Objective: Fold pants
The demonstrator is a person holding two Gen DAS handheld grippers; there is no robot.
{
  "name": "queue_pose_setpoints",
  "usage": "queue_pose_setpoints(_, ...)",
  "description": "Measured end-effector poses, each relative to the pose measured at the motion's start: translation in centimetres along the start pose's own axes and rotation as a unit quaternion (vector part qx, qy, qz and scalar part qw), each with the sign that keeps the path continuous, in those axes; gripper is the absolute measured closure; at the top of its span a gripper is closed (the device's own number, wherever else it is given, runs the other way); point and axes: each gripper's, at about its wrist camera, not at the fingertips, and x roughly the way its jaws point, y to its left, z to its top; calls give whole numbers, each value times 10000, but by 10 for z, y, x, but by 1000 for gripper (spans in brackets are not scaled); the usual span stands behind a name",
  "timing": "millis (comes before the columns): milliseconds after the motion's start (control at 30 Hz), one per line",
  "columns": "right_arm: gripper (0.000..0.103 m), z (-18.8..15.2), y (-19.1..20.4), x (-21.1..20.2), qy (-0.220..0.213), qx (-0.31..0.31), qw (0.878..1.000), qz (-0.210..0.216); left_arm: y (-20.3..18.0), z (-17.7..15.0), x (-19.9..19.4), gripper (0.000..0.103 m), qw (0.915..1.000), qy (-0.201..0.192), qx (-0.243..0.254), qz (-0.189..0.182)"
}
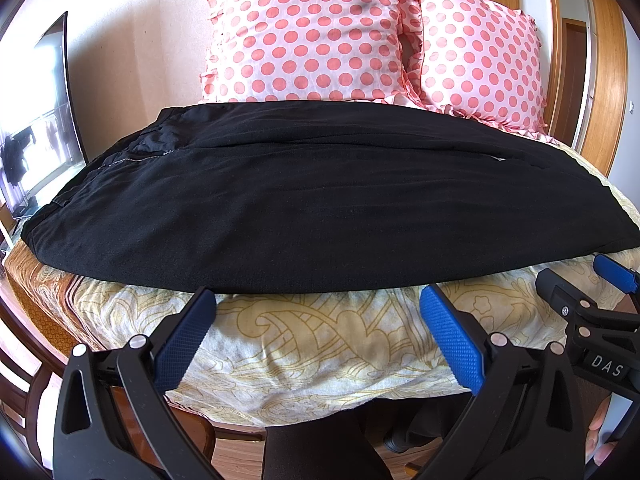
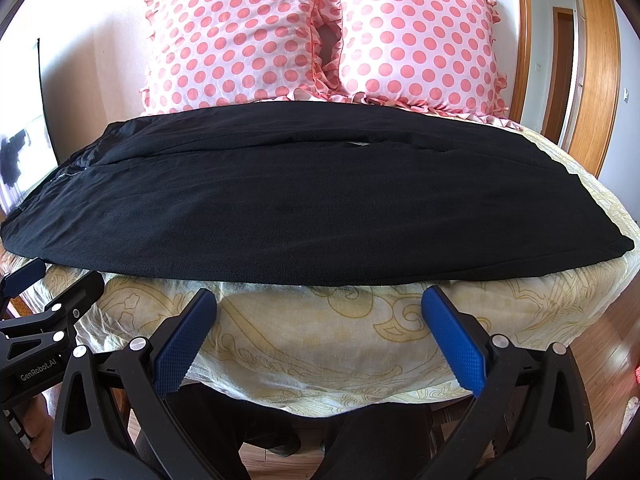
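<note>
Black pants (image 1: 280, 208) lie flat across the bed, waistband and zipper at the left, leg ends at the right; they also show in the right wrist view (image 2: 300, 208). My left gripper (image 1: 318, 312) is open and empty, held just short of the pants' near edge. My right gripper (image 2: 320, 312) is open and empty, also just short of the near edge. The right gripper shows at the right edge of the left wrist view (image 1: 592, 292). The left gripper shows at the left edge of the right wrist view (image 2: 52, 292).
The bed has a cream and yellow patterned cover (image 1: 320, 344). Two pink polka-dot pillows (image 1: 308, 32) (image 1: 480, 60) lean against the wall behind the pants. A wooden door frame (image 2: 592, 80) stands at the right. A window (image 1: 36, 120) is at the left.
</note>
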Motion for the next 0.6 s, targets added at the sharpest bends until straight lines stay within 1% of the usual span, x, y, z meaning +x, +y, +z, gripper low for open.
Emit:
queue_pose_setpoints(400, 1, -4, -4, 1, 28, -56, 10000, 56, 0, -1, 2, 2, 10000, 46, 19, -8)
queue_pose_setpoints(433, 1, -2, -5, 1, 69, -99, 9998, 142, 0, 0, 2, 2, 10000, 74, 26, -23)
queue_pose_setpoints(500, 1, 2, -10, 2, 109, -146, 9988, 449, 2, 6, 1, 2, 9999, 158, 30, -63)
queue_pose_setpoints(600, 1, 9, -38, -7, 122, 228, 9910, 1311, 5, 13, -5, 2, 9997, 158, 102, -178)
